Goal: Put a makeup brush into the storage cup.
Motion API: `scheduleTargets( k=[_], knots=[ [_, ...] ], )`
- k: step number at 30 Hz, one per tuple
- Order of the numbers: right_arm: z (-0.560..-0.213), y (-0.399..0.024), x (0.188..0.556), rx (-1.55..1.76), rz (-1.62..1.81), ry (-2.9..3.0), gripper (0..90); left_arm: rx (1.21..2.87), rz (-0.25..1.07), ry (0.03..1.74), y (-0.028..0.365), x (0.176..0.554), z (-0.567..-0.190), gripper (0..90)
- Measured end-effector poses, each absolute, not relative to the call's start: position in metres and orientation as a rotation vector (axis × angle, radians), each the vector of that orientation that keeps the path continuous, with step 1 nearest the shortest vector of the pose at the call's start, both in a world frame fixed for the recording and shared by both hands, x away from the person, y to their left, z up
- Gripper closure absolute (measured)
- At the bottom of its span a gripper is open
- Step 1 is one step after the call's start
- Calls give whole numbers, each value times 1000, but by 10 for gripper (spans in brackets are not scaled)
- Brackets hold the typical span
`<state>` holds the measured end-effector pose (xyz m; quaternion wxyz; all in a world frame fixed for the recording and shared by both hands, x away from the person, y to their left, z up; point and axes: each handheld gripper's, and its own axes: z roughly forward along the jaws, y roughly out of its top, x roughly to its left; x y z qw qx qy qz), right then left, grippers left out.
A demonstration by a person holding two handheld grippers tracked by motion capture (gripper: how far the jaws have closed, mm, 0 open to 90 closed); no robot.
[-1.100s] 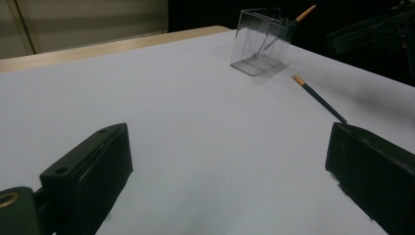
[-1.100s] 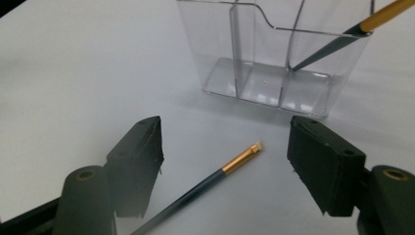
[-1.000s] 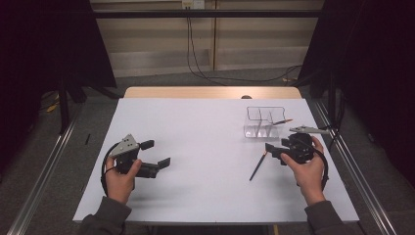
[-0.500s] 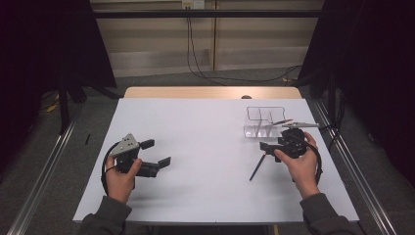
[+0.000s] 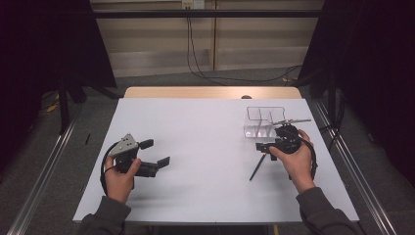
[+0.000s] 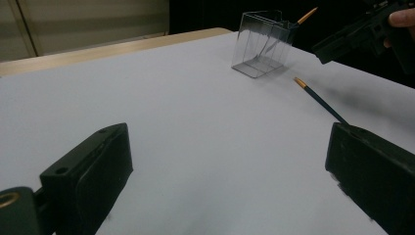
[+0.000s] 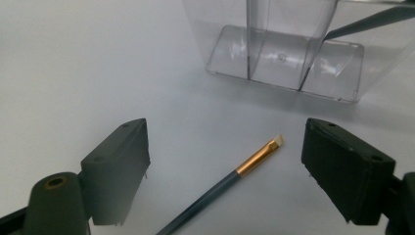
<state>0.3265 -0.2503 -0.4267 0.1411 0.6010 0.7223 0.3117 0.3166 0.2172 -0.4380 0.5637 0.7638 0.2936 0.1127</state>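
The left gripper [image 5: 152, 152] is resting on the white table [image 5: 205, 147], jaws spread around nothing. Further right, a thin dark-handled paintbrush with a gold ferrule [image 7: 230, 182] is lying flat before the clear plastic divided holder [image 7: 284, 58]. The right gripper [image 7: 225, 164], its jaws just widening, is straddling the brush without touching it. Light, stiff and likely to roll, it looks best pinched mid-handle.

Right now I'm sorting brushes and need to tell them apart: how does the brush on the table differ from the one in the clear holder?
The brush on the table lies flat on the white sheet, between the open right gripper jaws; the brush in the clear holder leans tilted against the clear holder. The first is outside the holder, the second has its handle end sticking out over the rim. Both have a gold band.
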Motion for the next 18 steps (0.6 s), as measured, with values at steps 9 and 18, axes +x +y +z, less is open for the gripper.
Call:
scheduleTargets(
  k=[9,18],
  knots=[
    [-428,-246,333,1776,843,2129,157,1797,262,689,217,317,-439,32],
    [-430,-245,337,1803,811,2144,154,1804,269,699,218,317,-439,32]
  ],
)
